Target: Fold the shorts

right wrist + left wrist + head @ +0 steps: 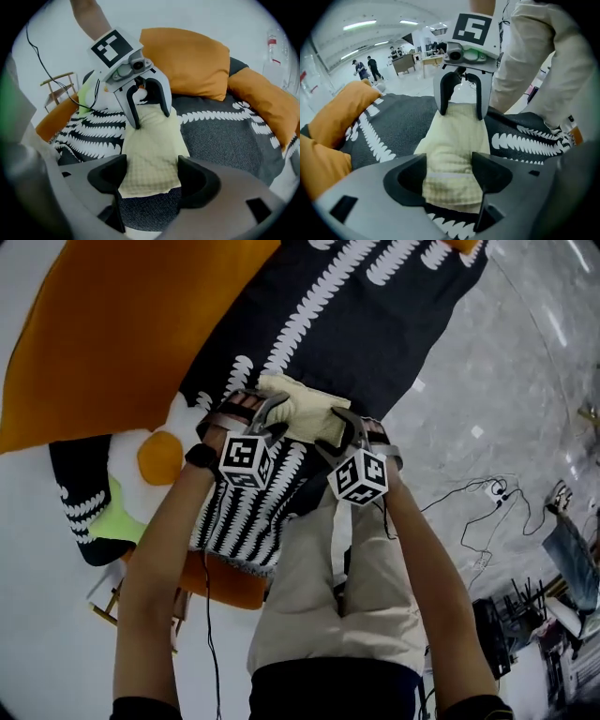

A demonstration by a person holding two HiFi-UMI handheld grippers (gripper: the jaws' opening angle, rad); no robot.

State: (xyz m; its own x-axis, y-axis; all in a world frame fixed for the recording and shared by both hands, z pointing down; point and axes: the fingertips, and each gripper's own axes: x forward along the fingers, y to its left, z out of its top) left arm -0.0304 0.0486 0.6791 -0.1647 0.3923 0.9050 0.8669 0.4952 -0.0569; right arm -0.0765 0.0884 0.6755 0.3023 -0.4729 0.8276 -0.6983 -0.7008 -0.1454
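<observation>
**A:** Where are the shorts, and what are your grippers doing?

**B:** The pale yellow waffle-weave shorts (302, 407) lie as a small folded bundle on the dark grey bedspread with white fern stripes (384, 324). They are on the side nearest you. Your left gripper (449, 174) and right gripper (151, 174) stand at opposite ends of the bundle. Each has its jaws spread with the cloth lying between them, not pinched.

**A:** What could spoil the fold from here?

**B:** If you pull away while a jaw edge catches the weave, you drag the top layer and the fold opens. The bedspread looks soft, so pressing down may tip the bundle. It also seems close to the bed's edge, and a sideways nudge could slide it off. The large orange pillow (122, 324) is well apart and should cause no trouble.
</observation>
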